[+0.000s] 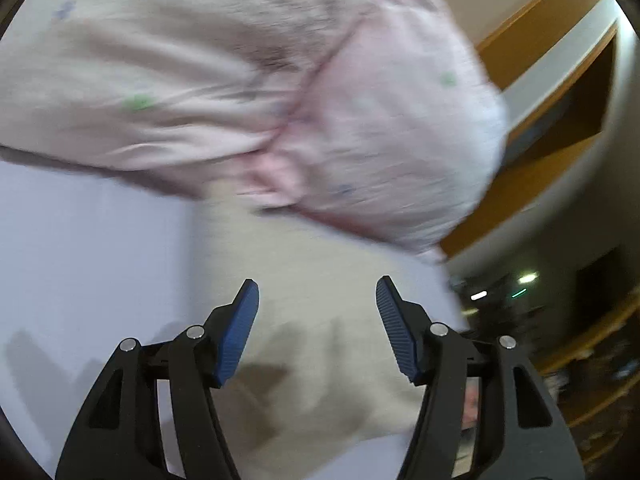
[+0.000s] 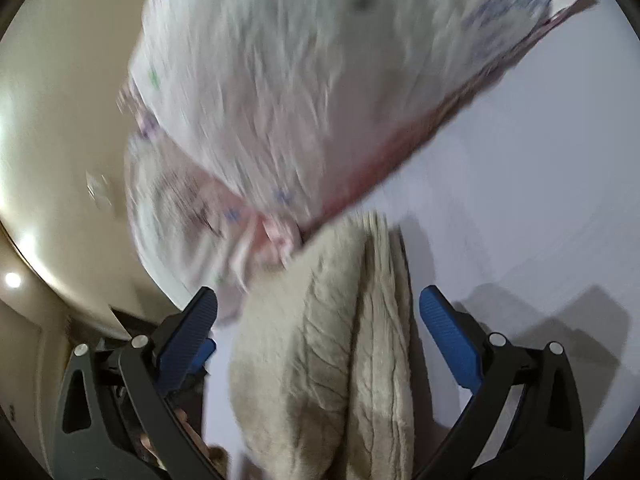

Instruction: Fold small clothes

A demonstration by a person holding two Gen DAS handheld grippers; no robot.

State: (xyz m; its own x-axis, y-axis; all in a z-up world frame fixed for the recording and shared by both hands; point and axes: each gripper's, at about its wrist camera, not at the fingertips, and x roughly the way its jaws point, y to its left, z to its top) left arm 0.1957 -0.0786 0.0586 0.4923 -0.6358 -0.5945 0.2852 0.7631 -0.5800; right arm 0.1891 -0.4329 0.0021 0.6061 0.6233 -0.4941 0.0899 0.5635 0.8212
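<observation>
A pale pink patterned small garment (image 1: 280,92) lies crumpled on a white surface (image 1: 88,248), blurred by motion. A beige folded knit garment (image 1: 320,344) lies in front of it, partly under its edge. My left gripper (image 1: 317,316) is open and empty, just above the beige garment. In the right wrist view the pink garment (image 2: 320,80) fills the upper part and the beige garment (image 2: 332,352) lies folded below it. My right gripper (image 2: 318,312) is open and empty, its jaws standing either side of the beige garment.
The white surface (image 2: 520,200) extends to the right in the right wrist view. Wooden shelving (image 1: 560,92) and a dim room with lights (image 1: 528,280) lie beyond the surface's right edge. A cream ceiling or wall (image 2: 60,140) shows at the left.
</observation>
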